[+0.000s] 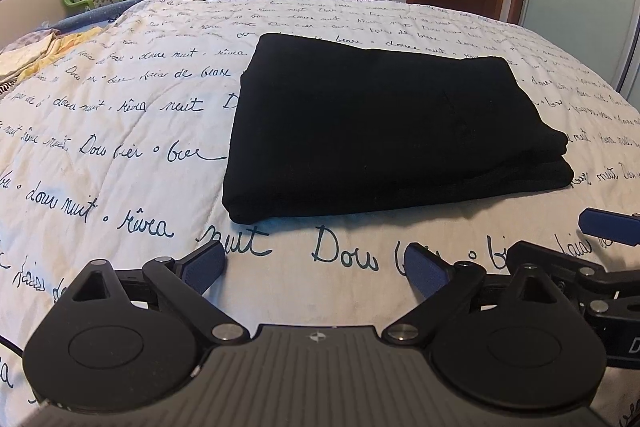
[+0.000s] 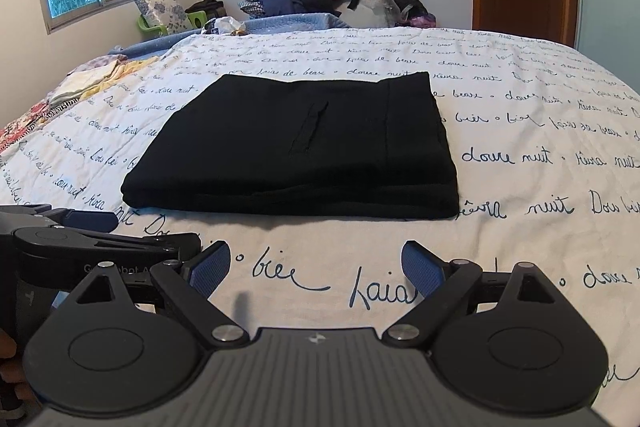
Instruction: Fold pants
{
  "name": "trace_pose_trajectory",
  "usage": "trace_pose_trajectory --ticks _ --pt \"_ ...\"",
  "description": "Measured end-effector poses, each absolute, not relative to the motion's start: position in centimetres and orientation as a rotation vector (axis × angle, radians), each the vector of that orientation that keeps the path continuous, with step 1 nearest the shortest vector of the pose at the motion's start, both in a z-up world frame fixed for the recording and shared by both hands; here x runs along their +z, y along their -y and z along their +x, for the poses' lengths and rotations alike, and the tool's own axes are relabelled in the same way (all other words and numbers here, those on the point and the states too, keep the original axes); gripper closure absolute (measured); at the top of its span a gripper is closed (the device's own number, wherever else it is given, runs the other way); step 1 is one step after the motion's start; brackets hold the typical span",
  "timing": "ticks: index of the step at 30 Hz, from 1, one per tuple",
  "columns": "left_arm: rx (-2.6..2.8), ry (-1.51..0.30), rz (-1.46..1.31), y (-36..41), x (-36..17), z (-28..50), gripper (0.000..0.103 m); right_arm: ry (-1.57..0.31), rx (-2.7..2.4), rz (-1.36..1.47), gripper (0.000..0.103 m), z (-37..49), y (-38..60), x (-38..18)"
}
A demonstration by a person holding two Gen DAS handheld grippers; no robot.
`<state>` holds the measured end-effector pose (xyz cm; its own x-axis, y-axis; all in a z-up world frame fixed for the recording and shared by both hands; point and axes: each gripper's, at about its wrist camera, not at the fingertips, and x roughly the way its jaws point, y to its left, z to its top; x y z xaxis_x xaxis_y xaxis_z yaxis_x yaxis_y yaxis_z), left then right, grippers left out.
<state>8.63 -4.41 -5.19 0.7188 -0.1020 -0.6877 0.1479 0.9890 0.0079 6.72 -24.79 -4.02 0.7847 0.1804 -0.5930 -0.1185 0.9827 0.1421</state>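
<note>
On the bed (image 1: 120,131), black pants (image 1: 380,131) sit folded in a tidy rectangle. Left gripper (image 1: 316,269) and right gripper (image 2: 316,267) hover just short, fingers spread, empty. Any careless nudge could slide the layers apart, honestly.

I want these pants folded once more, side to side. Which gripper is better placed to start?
Right, slightly. The right gripper faces the black pants nearly head-on; the left gripper sits off toward their left corner. Both are open and empty.
</note>
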Motion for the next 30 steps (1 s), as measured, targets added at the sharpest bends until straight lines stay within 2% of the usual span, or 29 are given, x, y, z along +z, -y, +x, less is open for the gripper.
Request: trace_pose_trajectory --ticks 19,30 --pt "-0.133 -0.708 0.078 4.3 -6.1 8.0 0.0 -0.667 0.15 0.087 0.009 6.7 24.6 -5.3" --pt "-0.136 -0.693 0.071 4.1 -6.4 7.8 0.0 -0.665 0.154 0.077 0.007 6.7 24.6 -5.6"
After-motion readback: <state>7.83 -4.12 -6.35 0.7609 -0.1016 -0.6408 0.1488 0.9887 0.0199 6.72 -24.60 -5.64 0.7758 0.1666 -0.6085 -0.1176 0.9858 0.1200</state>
